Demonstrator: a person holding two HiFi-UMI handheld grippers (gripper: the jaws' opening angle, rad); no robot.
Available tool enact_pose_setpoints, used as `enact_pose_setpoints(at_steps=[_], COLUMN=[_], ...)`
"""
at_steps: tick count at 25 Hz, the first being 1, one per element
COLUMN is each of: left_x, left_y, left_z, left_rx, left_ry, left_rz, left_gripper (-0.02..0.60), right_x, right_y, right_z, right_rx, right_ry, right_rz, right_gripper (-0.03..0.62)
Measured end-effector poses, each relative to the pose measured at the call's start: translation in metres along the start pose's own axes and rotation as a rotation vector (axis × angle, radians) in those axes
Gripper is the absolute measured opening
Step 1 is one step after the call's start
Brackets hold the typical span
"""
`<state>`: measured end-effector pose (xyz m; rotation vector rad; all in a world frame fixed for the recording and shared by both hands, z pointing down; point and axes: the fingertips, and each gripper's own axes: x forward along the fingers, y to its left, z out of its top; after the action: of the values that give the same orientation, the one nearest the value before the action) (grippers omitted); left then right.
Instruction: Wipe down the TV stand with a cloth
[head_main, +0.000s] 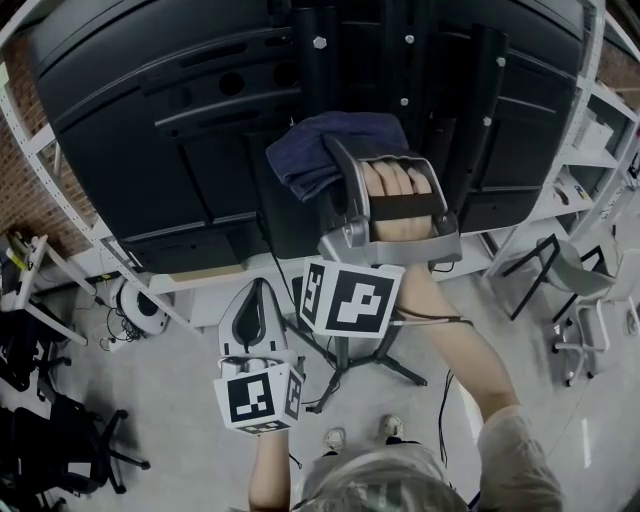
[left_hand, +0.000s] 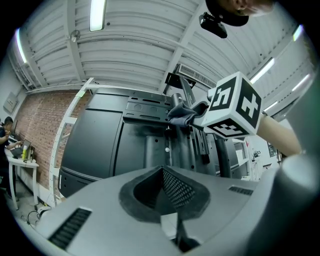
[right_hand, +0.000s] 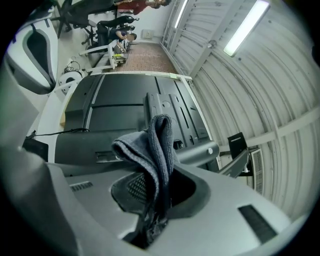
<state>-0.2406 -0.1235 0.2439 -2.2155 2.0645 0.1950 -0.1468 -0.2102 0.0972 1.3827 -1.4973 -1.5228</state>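
- The right hand-held gripper (right_hand: 154, 202) clamps a dark blue cloth (head_main: 322, 150) against the black TV stand (head_main: 318, 70) at 12 o'clock.
- The left hand-held gripper (left_hand: 169, 192) sits at 7 o'clock, jaws together and empty.

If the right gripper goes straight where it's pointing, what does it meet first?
Likely the black stand upright, touched first by the cloth in the right gripper; depth is unclear.

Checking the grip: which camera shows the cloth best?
The right gripper view: the cloth fills the centre, pinched in the right gripper. Head view shows it bunched, the grip hidden; left gripper view shows only a small distant fold.
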Motion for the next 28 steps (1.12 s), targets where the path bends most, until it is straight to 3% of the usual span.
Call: enact_pose_setpoints(at_steps=[28], left_x=[-0.004], left_y=[0.002], left_z=[-0.019], left_rx=[-0.01], left_ry=[0.048], left_rz=[0.014], left_gripper=[0.014], right_x=[-0.024], right_y=[0.082], right_z=[-0.014], right_rx=[0.013], right_ry=[0.023], right_rz=[0.141], right_gripper=[0.058])
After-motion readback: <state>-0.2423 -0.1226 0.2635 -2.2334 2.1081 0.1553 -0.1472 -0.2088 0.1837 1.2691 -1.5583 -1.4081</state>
